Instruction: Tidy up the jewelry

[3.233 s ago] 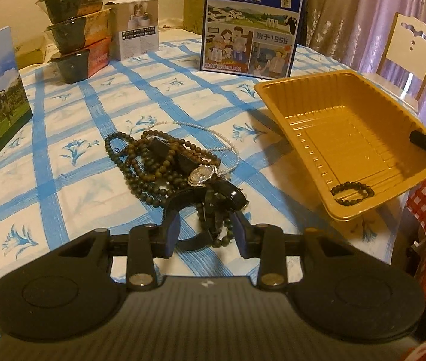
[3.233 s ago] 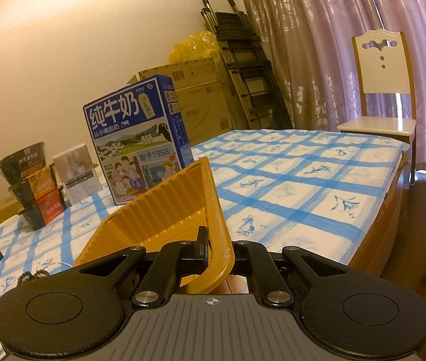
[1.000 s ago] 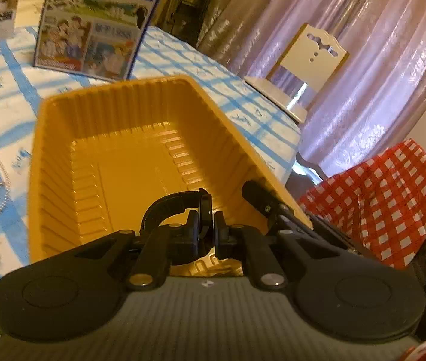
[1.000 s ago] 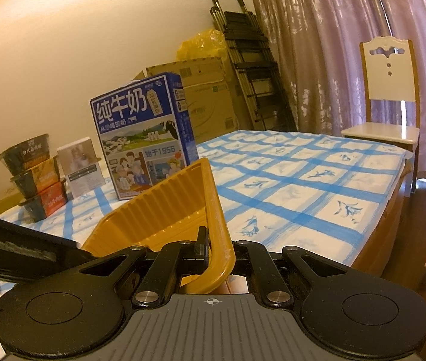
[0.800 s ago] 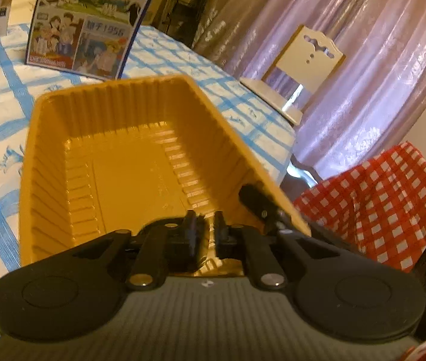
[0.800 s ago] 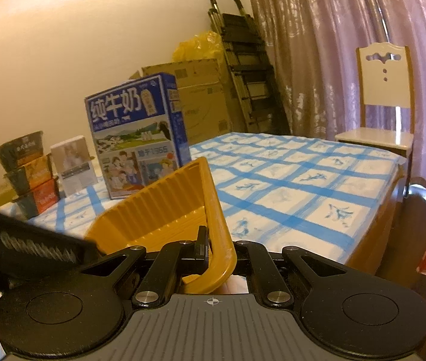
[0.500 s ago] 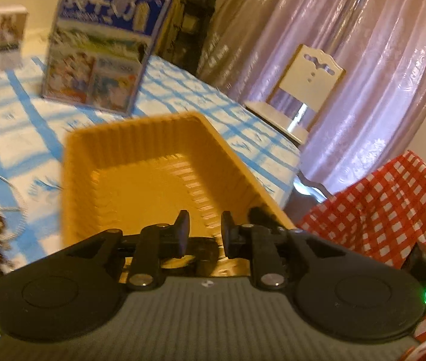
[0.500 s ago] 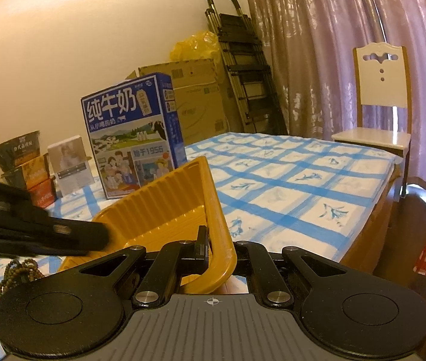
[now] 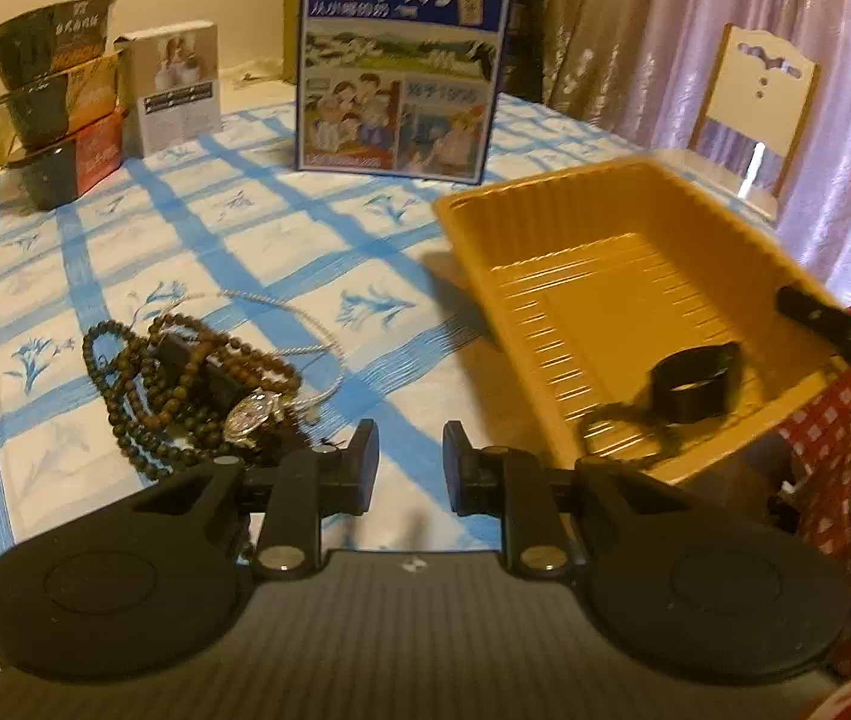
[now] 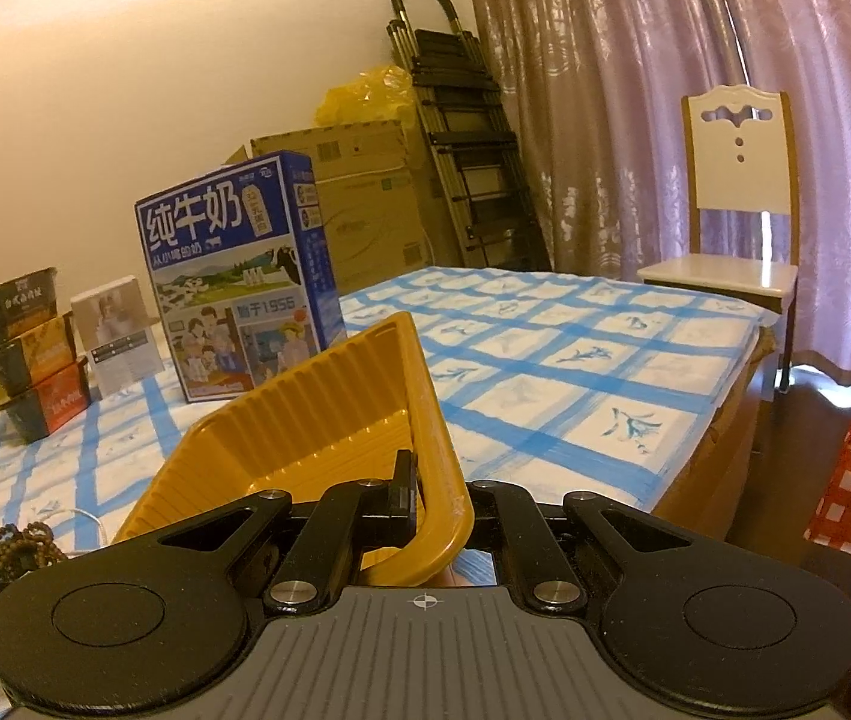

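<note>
Hard to make out: the left wrist view is motion-blurred on its right side. The black band (image 9: 692,381) in the yellow tray (image 9: 551,210) looks like a strap or cuff bracelet, can't tell which. The dark beaded bracelet (image 9: 626,426) next to it, toward the tray's near wall, is smeared too. Tray's near corner is hidden behind the left gripper's body. In the right wrist view the tray floor is hidden behind its own tilted wall, so neither item shows there. The bead pile is cut off at that view's left edge (image 10: 17,546).

Left gripper (image 9: 410,459): fingers parted w/ a clear gap, nothing between them, only checked tablecloth (image 9: 233,240) behind. It touches nothing.

Right gripper (image 10: 440,495): clenched on the tray's near rim (image 10: 437,480); the rim passes between the fingers, and the tray sits tipped, one side raised off the cloth. In the left view a black finger of it (image 9: 833,330) pokes in over the tray's right rim.

Jewelry still on the table: tangled pile of brown and dark wooden bead strands (image 9: 179,384), w/ a silver-faced wristwatch (image 9: 251,414) on its near side and a thin pale chain (image 9: 299,324) looping out toward the tray. Pile lies left of the tray, apart from it, just beyond the left fingers.

Behind: blue milk carton box (image 9: 404,60), small white box (image 9: 176,90), stacked instant noodle bowls (image 9: 59,96).
</note>
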A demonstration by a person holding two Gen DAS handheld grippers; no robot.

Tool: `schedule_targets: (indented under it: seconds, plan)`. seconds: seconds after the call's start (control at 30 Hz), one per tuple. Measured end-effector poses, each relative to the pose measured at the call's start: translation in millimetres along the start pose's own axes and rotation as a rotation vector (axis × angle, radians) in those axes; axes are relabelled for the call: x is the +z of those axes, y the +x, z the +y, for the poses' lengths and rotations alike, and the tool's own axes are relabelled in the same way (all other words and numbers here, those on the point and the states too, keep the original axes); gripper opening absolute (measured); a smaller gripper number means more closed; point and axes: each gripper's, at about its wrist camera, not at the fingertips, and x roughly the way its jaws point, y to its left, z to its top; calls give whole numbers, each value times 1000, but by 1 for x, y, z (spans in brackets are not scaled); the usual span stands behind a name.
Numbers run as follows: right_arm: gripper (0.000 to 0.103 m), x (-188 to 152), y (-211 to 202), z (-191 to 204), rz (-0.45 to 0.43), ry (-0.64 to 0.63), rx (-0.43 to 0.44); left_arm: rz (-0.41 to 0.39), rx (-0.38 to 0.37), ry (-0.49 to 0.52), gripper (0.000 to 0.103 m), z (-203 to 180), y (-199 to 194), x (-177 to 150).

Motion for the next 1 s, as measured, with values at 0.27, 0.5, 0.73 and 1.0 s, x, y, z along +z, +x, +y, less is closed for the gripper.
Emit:
schedule_targets:
  seconds: [0.27,0.5,0.73,1.0]
  plan:
    - [6,0,0,0,0,1,0,28,70,8,19,3,26,-1]
    - [6,0,0,0,1,1,0,63,111,48,19,6,47,-1]
    - [6,0,0,0,1,1,0,91,110,46,19,8,58,-5]
    - [6,0,0,0,2,1,0,87,70,47,17,4,55,-12]
